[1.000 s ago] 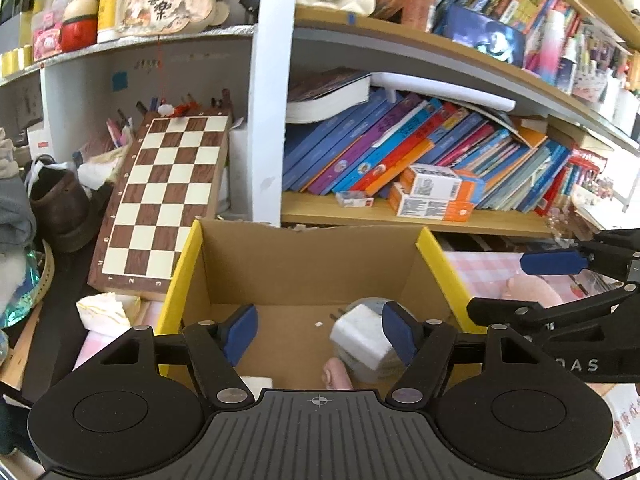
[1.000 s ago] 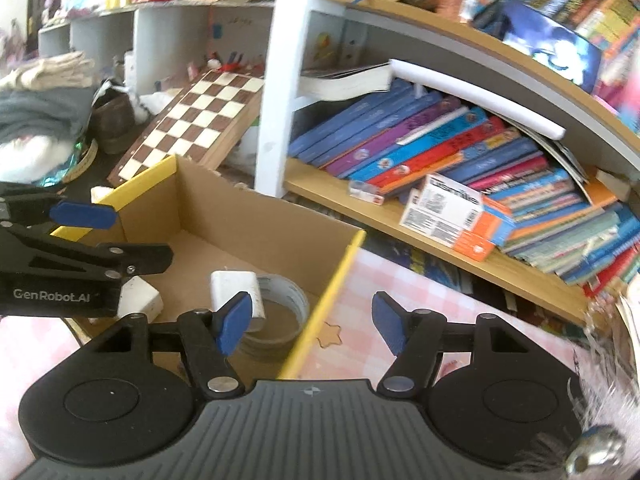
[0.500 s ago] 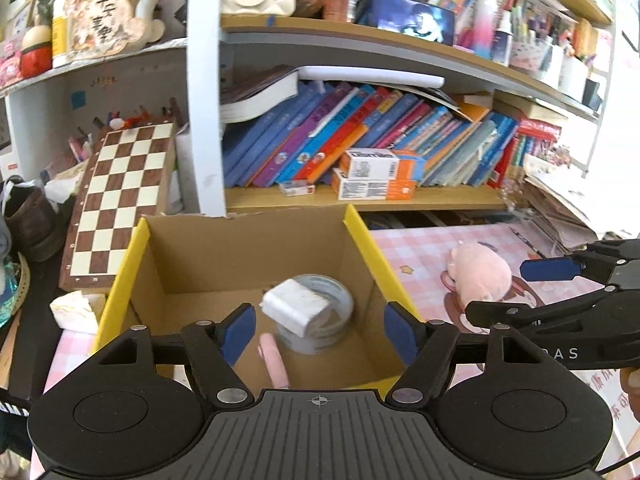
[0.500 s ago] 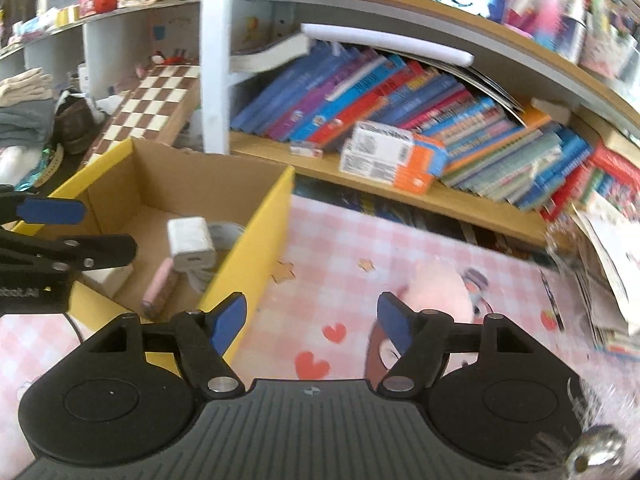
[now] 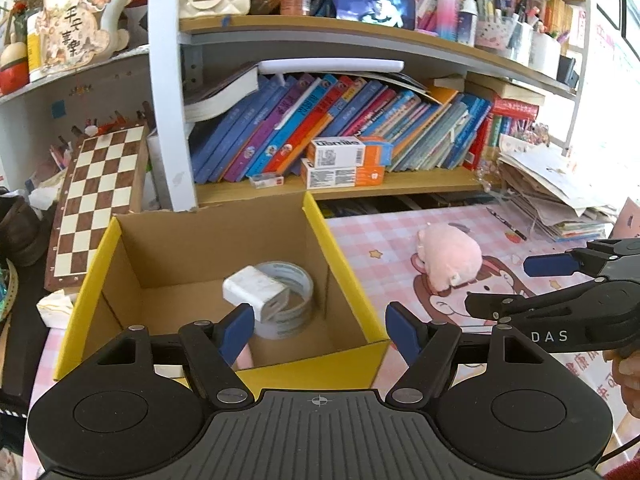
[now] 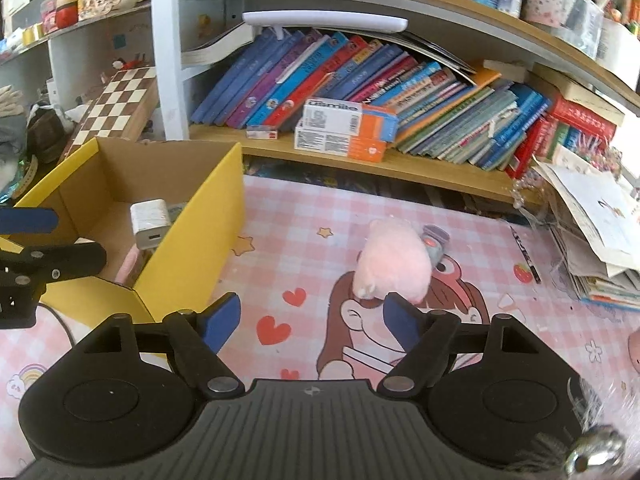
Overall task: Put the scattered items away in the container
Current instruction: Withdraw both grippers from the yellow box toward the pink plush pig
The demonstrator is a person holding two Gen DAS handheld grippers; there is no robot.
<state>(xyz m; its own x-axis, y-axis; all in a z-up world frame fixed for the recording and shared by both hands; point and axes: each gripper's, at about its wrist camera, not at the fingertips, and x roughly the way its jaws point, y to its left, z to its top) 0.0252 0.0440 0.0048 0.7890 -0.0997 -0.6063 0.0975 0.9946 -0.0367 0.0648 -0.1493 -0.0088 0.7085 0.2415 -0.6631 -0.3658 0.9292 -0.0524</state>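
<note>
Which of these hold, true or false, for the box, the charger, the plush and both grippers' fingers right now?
1. The white charger lies inside the yellow box. True.
2. The pink plush is in the box. False: it lies on the pink mat, outside.
3. The right gripper grips the plush. False: its fingers are open and empty; they have just been opening.
4. The left gripper holds nothing. True.
5. A tape roll sits under the charger. True.
</note>
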